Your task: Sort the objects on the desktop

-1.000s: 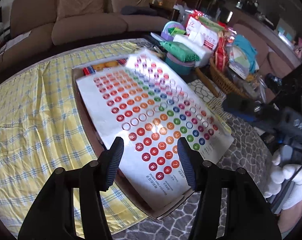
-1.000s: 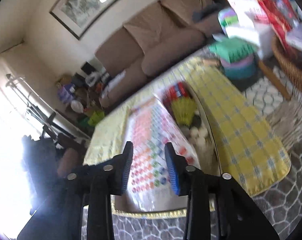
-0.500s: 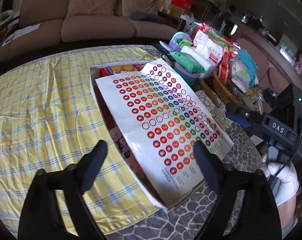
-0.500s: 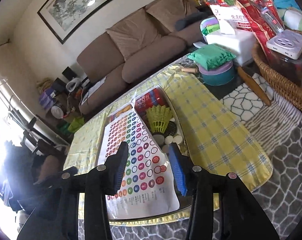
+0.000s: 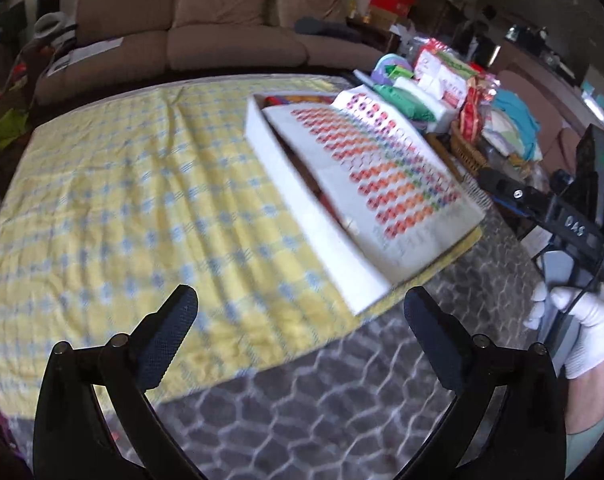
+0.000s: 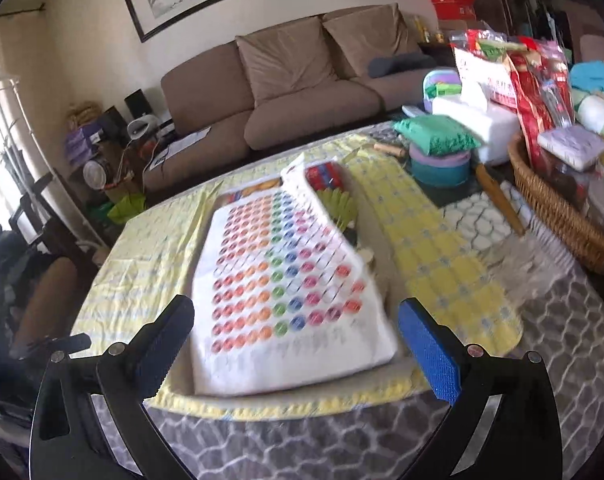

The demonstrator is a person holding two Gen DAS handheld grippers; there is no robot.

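Observation:
A white sheet of coloured round stickers [image 5: 381,168] lies over a shallow white box [image 5: 302,208] on the yellow checked cloth [image 5: 122,200]. In the right wrist view the sticker sheet [image 6: 282,280] covers most of the box; red packets [image 6: 321,174] and a yellow-green shuttlecock [image 6: 339,204] show beside it. My left gripper [image 5: 300,320] is open and empty, low in front of the table edge, left of the box. My right gripper [image 6: 296,332] is open and empty, just in front of the sheet's near edge.
A wicker basket [image 6: 549,216] of packets, a white tissue pack [image 6: 481,124] and a teal tub with a green bag [image 6: 437,152] stand at the right. The brown sofa [image 6: 302,92] is behind the table. The grey patterned tabletop [image 5: 321,400] shows in front.
Both grippers have opened wide. The left one has pulled back and left, off the sticker sheet. The right one has moved nearer the sheet's front edge.

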